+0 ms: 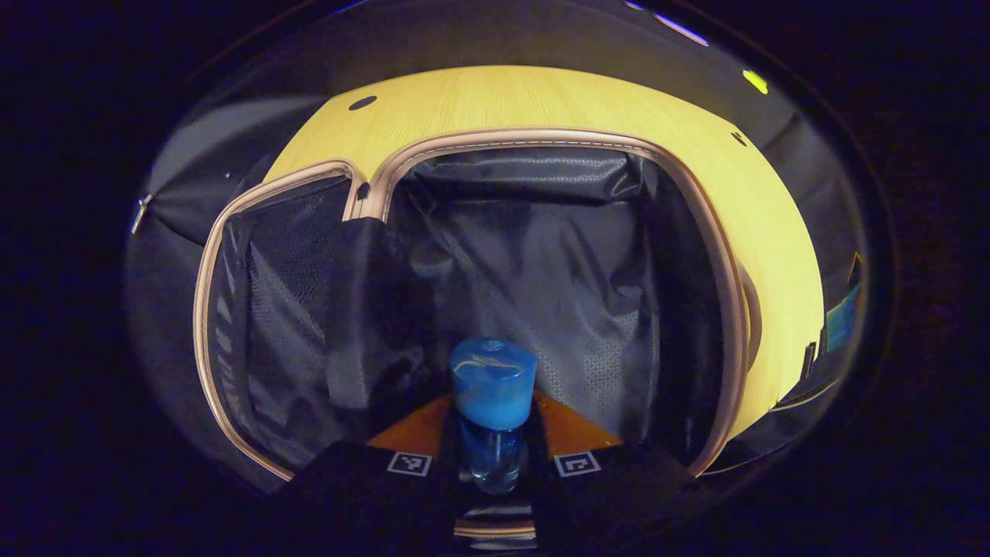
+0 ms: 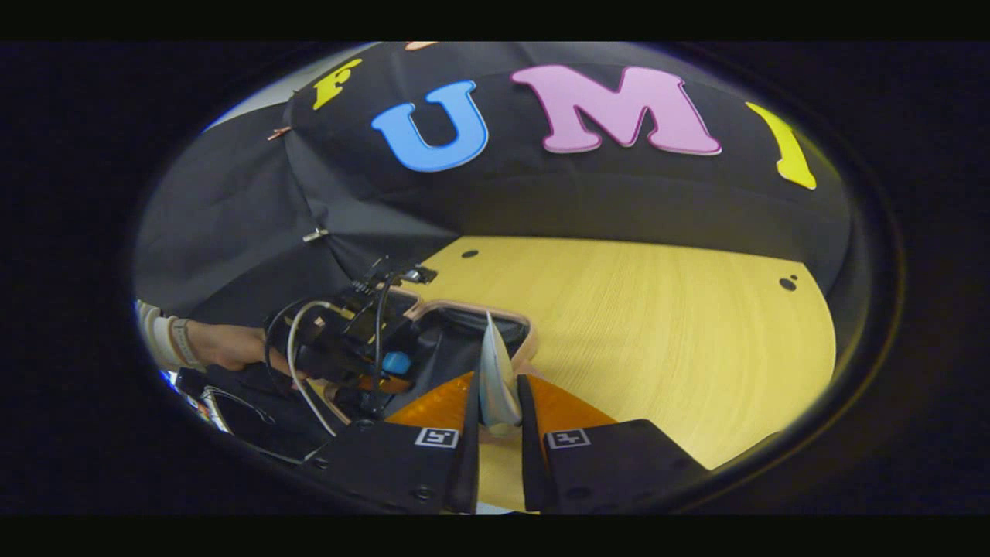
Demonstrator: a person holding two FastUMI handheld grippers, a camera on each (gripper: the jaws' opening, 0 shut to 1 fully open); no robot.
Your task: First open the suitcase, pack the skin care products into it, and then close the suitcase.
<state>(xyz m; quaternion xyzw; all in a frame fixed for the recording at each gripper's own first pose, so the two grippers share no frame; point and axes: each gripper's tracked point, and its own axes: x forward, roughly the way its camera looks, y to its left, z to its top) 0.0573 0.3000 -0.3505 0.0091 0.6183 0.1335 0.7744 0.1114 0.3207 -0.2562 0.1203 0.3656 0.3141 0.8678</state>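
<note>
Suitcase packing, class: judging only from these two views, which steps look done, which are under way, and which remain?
Done: the suitcase lies open on the table, its dark lining exposed. Under way: the left gripper holds a blue-capped bottle over the open compartment, and the right gripper grips a pale thin packet beside the case. Left: releasing both items inside, then closing the suitcase.

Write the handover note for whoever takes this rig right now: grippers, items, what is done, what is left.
Left gripper: shut on the blue-capped bottle, held over the open suitcase; its dark lined interior lies right below.
Right gripper: shut on a thin pale sachet, held above the wooden table beside the suitcase's near corner.
Done: suitcase is unzipped and open.
Left: set the bottle down inside and release it, bring the sachet over and drop it in, then close the suitcase. Whether anything is already packed cannot be told.
</note>
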